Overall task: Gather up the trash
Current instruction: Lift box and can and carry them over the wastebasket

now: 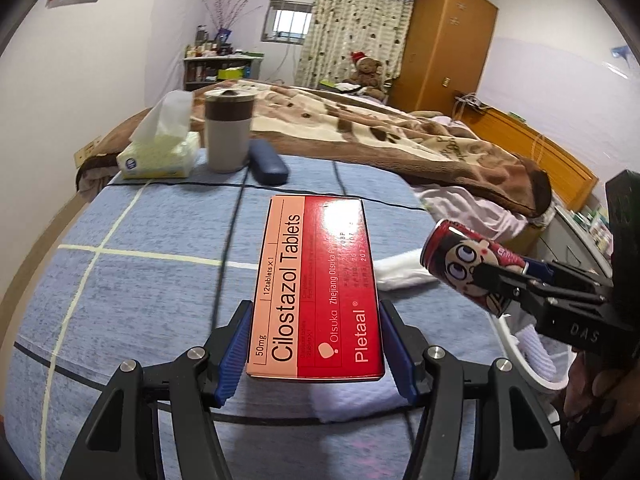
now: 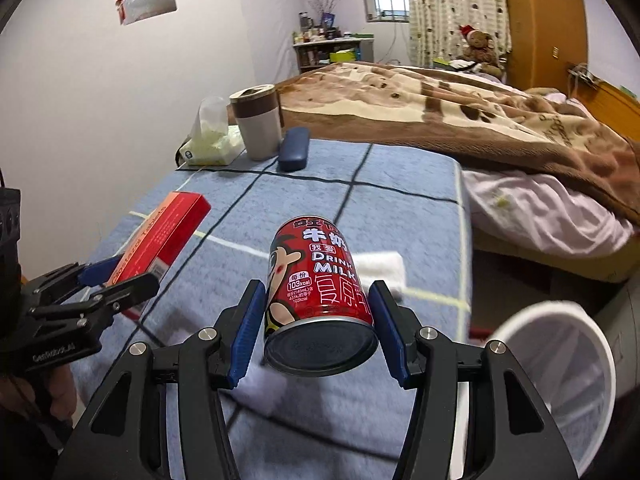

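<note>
The left gripper has its jaws clamped partway open on a red tablet box, held clear above the bench. The right gripper has its jaws closed likewise on a red milk can, also off the surface. The bench is covered in blue cloth with dark and pale grid lines. A white folded cloth lies on it near the can. Beside the bench's right edge stands a white bin, cut off by the frame. At the far end sit a tissue pack, a grey cup and a dark blue case. Beyond is a bed with a brown blanket, then a teddy bear, curtains, a wooden wardrobe and a cluttered shelf, its items too small to make out.
</note>
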Demonstrator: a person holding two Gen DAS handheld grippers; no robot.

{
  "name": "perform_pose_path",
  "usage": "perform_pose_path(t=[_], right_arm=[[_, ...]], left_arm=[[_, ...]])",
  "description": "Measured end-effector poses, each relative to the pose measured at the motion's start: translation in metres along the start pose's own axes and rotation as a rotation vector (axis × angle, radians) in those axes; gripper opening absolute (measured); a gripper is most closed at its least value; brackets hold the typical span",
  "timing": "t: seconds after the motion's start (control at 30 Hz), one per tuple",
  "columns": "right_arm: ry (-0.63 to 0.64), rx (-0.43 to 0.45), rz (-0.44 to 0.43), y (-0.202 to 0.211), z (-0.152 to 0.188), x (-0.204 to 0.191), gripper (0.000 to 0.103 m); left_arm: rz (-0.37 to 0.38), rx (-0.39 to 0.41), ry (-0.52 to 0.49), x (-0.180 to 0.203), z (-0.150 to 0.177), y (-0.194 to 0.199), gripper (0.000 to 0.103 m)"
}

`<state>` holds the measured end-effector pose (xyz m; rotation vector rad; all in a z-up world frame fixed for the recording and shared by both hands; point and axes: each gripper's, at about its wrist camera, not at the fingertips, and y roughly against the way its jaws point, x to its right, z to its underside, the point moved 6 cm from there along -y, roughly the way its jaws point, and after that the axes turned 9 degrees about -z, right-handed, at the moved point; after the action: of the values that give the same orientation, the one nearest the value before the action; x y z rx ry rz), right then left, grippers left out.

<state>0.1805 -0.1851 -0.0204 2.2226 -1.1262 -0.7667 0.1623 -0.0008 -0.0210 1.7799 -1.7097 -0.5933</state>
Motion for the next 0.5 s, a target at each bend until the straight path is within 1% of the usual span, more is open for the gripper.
perform_pose_path(t=[0.27,0.5], right_arm=[[-0.075,0.044,0.032,0.027,0.020,0.023,0.055],[-0.138,0.077,0.078,0.046,0.035,0.050,0.055]], left_arm=[[0.056,-0.013,-0.060,0.046,0.007,0.005,0.061],[0.108,-0.037,-0.127,0.089,0.015,0.000,0.061]])
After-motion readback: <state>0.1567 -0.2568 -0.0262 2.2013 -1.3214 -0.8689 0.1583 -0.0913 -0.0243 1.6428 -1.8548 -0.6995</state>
